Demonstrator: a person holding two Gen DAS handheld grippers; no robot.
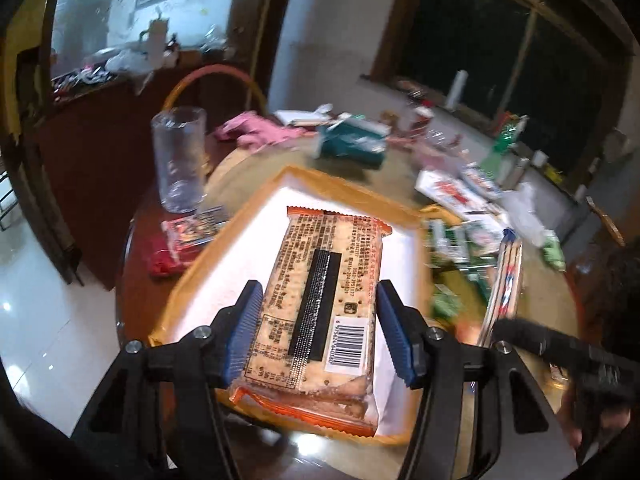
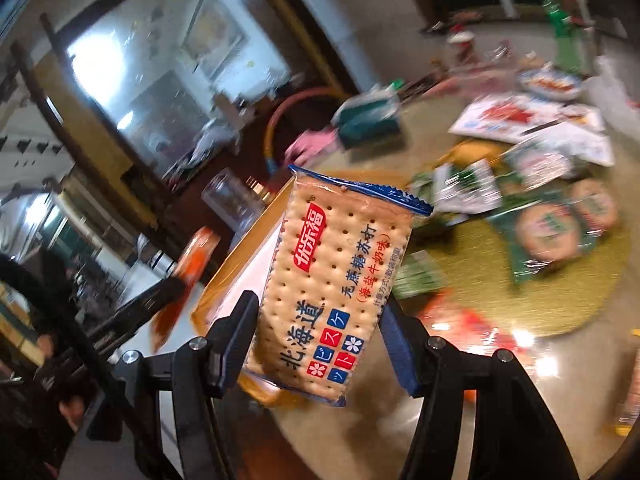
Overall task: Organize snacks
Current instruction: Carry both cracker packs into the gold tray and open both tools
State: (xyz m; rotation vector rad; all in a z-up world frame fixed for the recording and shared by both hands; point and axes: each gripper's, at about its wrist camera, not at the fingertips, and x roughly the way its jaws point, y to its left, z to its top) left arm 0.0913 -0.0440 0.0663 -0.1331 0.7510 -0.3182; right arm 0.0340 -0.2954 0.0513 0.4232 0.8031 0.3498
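My left gripper (image 1: 316,332) is shut on an orange-edged cracker pack (image 1: 320,304), back side up with a barcode, held just over a yellow-rimmed tray (image 1: 352,194) with a white lining. My right gripper (image 2: 316,340) is shut on a blue-edged cracker pack (image 2: 336,276), held upright above the table beside the tray (image 2: 240,252). The orange pack (image 2: 192,268) and the left gripper show blurred at the left of the right wrist view. The right gripper's blue pack (image 1: 506,276) shows edge-on at the right of the left wrist view.
A round glass-topped table carries a clear glass (image 1: 180,156), a red snack pack (image 1: 188,236), a teal tissue pack (image 1: 352,144), a pink cloth (image 1: 256,130), green snack packs (image 2: 548,232) on a yellow mat and white packets (image 2: 516,116). A hoop (image 1: 216,76) stands behind.
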